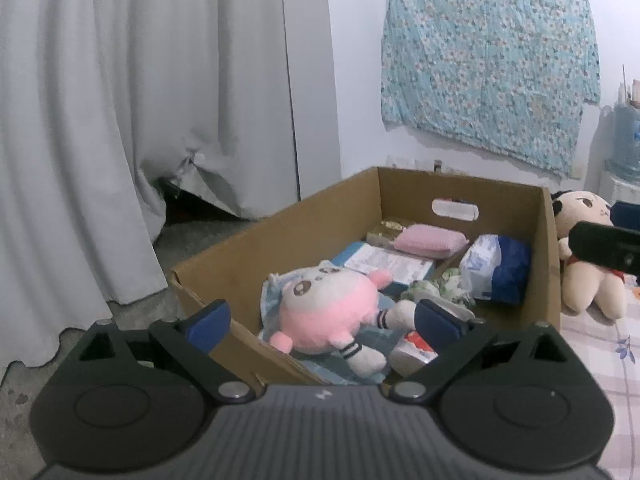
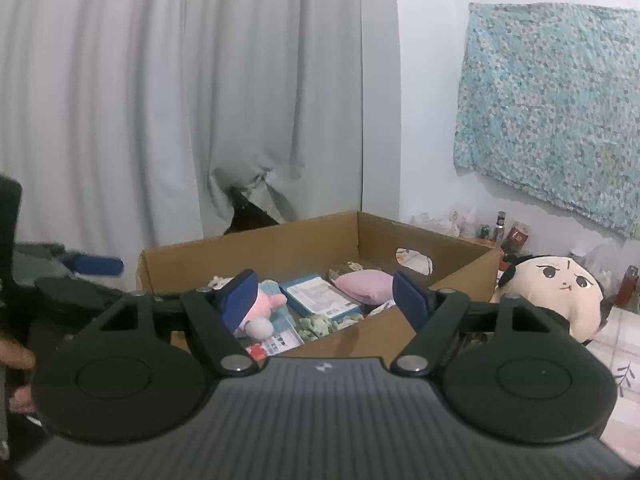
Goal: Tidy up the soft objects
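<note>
Nearest the left wrist camera, the left gripper (image 1: 322, 318) is held over the near wall of the cardboard box (image 1: 280, 236) and is angled down into it. Its jaws are spread wide and nothing is gripped; the blue pads (image 1: 208, 320) stand clear of the pink plush toy (image 1: 332, 312), which lies on its back inside the box near that wall, on a pale blue cloth (image 1: 268, 300).

Deeper in the box, a pink sponge (image 1: 428, 240), a blue-and-white packet (image 1: 496, 268) and a flat printed pack (image 1: 388, 264) are seen.

The right gripper (image 2: 324, 300) is held nearly level in front of the box, its jaws well apart and empty.

Only in the right wrist view are shown:
- a hand (image 2: 16, 356) at the left edge, left of the box
- a row of small bottles (image 2: 496, 228) along the wall behind the box
- the full face of the beige doll (image 2: 556, 288), which sits outside the box against its right wall

Only in the left wrist view is the doll's body shown, beside the box, together with the packet against the box's right wall.

A floral cloth (image 1: 488, 68) is hung on the wall above the box.
</note>
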The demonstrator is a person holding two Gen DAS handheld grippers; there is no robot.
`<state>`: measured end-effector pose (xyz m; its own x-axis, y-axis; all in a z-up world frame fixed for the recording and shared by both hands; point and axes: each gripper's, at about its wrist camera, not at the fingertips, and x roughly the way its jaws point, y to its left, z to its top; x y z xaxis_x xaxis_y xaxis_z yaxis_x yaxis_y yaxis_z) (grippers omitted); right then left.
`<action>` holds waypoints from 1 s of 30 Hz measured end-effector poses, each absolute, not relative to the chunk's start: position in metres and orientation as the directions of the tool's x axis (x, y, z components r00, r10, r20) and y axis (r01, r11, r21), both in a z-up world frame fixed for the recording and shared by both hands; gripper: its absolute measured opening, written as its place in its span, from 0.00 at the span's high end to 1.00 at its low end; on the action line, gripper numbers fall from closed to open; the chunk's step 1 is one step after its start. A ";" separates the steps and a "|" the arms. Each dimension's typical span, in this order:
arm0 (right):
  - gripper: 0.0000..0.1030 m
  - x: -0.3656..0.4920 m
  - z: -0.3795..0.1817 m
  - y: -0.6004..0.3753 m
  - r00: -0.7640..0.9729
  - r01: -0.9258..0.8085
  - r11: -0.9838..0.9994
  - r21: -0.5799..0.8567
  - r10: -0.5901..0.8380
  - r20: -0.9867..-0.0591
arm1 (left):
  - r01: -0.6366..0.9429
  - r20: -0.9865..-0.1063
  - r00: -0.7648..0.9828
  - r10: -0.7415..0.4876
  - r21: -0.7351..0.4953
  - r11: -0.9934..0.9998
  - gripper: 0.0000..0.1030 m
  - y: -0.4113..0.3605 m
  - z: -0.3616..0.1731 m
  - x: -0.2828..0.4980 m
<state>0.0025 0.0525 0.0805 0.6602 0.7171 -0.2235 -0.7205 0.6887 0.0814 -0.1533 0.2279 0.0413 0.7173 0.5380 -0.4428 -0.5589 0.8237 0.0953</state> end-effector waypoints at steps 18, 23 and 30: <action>0.26 0.002 0.077 0.050 0.651 -0.725 0.683 0.092 0.723 -0.232 | -0.563 -0.380 0.709 0.594 0.201 0.802 0.02 0.208 0.042 -0.149; 0.26 0.000 0.075 0.053 0.629 -0.740 0.663 0.113 0.741 -0.235 | -0.575 -0.397 0.696 0.599 0.192 0.795 0.01 0.214 0.041 -0.149; 0.25 -0.003 0.072 0.063 0.633 -0.742 0.667 0.062 0.729 -0.261 | -0.600 -0.424 0.677 0.602 0.157 0.785 0.01 0.223 0.039 -0.151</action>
